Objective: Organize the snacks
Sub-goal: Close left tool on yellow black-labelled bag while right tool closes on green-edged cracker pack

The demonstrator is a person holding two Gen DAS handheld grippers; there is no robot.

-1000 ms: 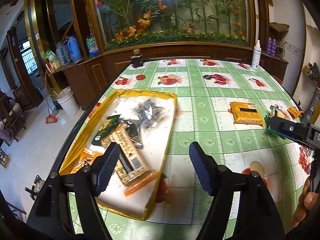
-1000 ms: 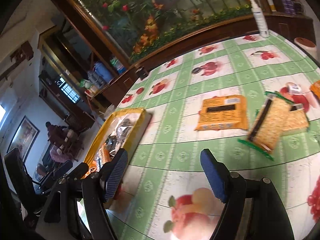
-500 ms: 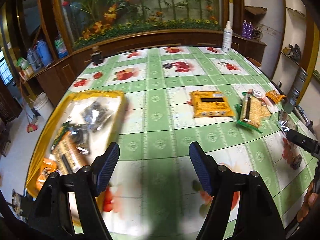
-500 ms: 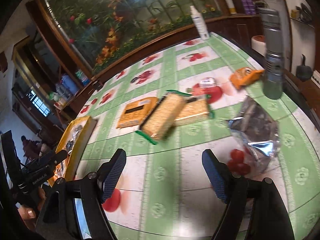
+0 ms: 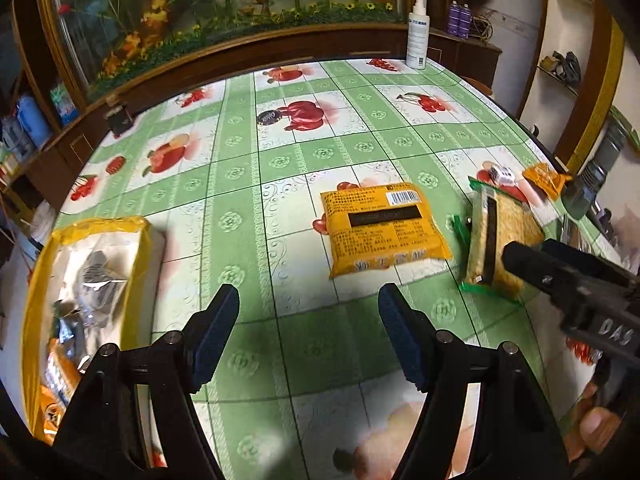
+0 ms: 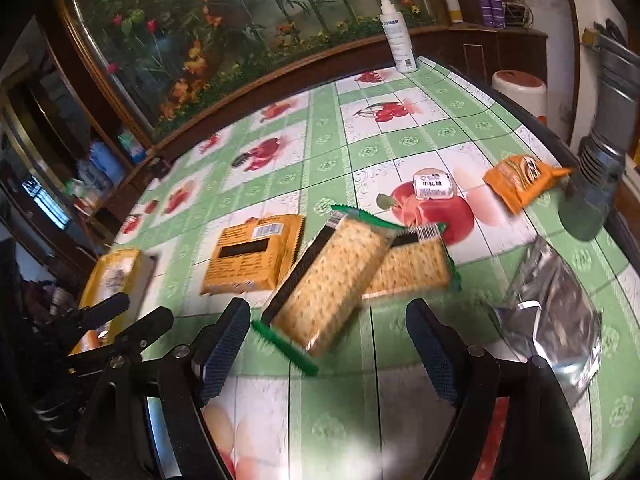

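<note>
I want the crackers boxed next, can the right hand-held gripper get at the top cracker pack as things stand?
Probably yes. The right hand-held gripper is open and empty, and the top cracker pack lies just ahead of its fingers, overlapping a second pack. Nothing covers it; the yellow bag sits clear beside it.

clear green-edged cracker packs (image 6: 336, 276): 2 | flat orange-yellow snack bag (image 6: 252, 256): 1 | small orange crinkled packet (image 6: 520, 178): 1 | small white-labelled wrapped sweet (image 6: 434, 186): 1 | silver foil pouch (image 6: 556, 304): 1 | yellow-rimmed tray (image 5: 34, 292): 1 | white spray bottle (image 6: 396, 40): 1
</note>
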